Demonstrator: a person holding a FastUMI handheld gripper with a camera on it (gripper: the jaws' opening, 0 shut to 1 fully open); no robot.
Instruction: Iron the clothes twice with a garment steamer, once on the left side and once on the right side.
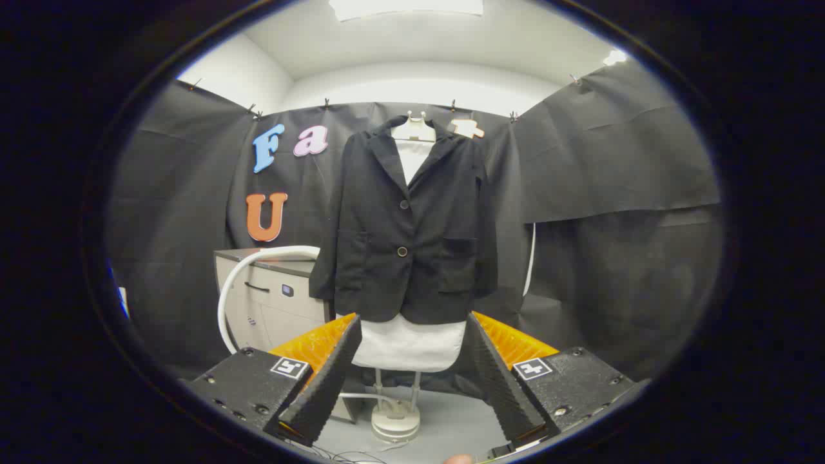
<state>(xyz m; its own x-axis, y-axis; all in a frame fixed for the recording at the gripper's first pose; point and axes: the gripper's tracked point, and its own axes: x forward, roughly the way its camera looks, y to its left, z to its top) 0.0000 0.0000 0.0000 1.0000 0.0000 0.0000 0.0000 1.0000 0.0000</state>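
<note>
My gripper (412,348) was spread wide and held nothing, the black jacket (407,222) hung on its stand beyond the fingers, so I judged neither side steamed yet.

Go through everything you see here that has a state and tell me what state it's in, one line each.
hand-held gripper: open, fingers spread, holding nothing.
black jacket: hanging upright on the white form beyond the fingers, both buttons fastened.
white form: upright on its stand, showing below the jacket's hem.
white hose: arching up beside the cabinet.
cabinet: drawer closed.
ceiling light: on.
</note>
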